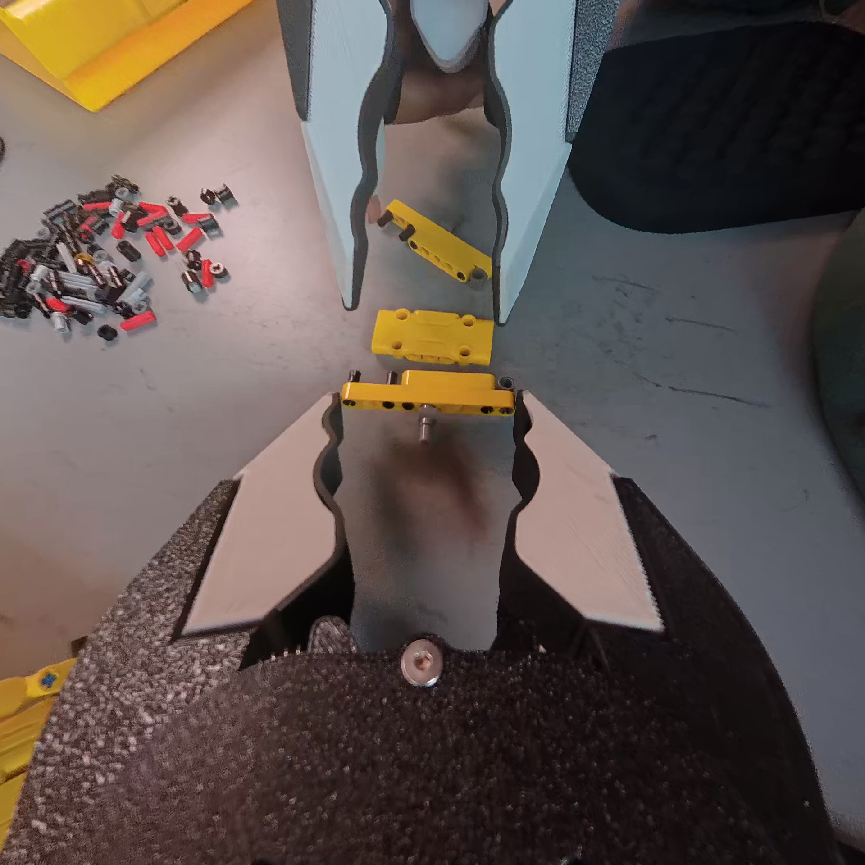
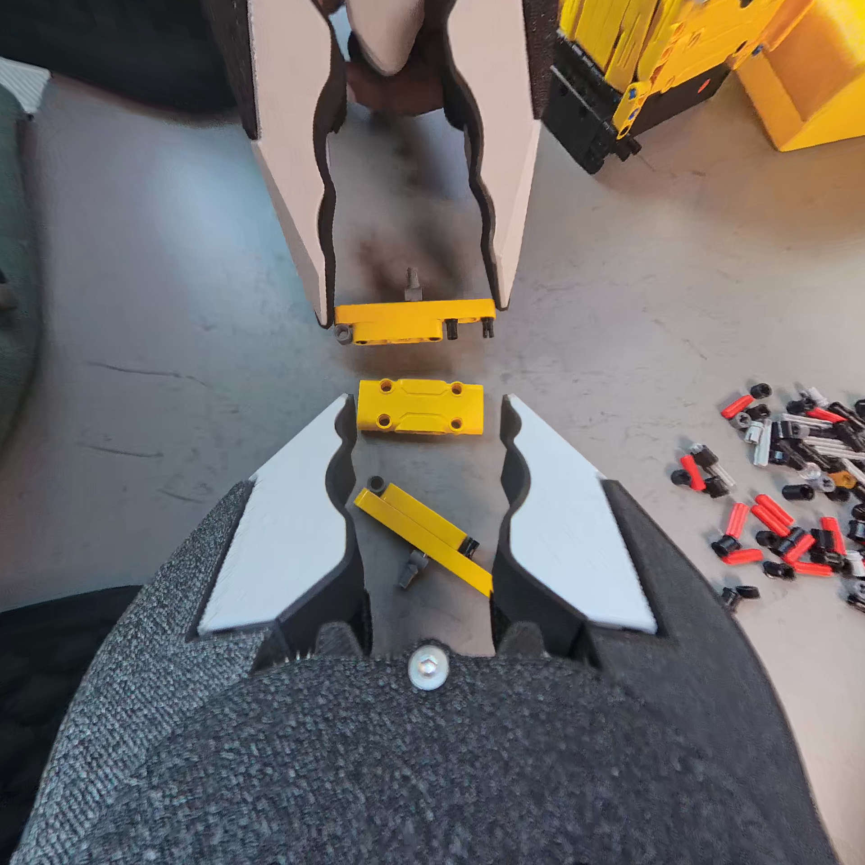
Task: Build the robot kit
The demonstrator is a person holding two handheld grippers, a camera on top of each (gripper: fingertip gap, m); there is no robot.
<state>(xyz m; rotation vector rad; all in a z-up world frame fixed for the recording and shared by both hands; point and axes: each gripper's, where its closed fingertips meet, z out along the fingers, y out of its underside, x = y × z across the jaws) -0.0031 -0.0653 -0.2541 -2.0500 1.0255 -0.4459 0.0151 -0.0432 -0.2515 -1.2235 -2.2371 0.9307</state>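
Note:
My left gripper [image 1: 427, 398] is shut on a yellow beam assembly [image 1: 428, 402] with black pins and a grey axle, gripped end to end between its fingertips just above the grey table. It also shows in the right wrist view [image 2: 413, 311], with the beam [image 2: 412, 320]. A flat yellow panel [image 1: 433, 337] [image 2: 420, 407] lies on the table between the two grippers. My right gripper [image 2: 428, 398] is open, and a second yellow beam assembly [image 2: 421, 533] lies slantwise on the table between its fingers. That gripper [image 1: 425, 311] and beam [image 1: 435, 243] also show in the left wrist view.
A pile of small red, black and grey pins [image 1: 107, 262] [image 2: 805, 491] lies to one side. A yellow box [image 1: 93, 47] [image 2: 819, 93] and a yellow-and-black built model [image 2: 608, 93] stand behind it. A dark padded object [image 1: 725, 131] sits on the other side. There is about 4 cm between the tips of the two grippers.

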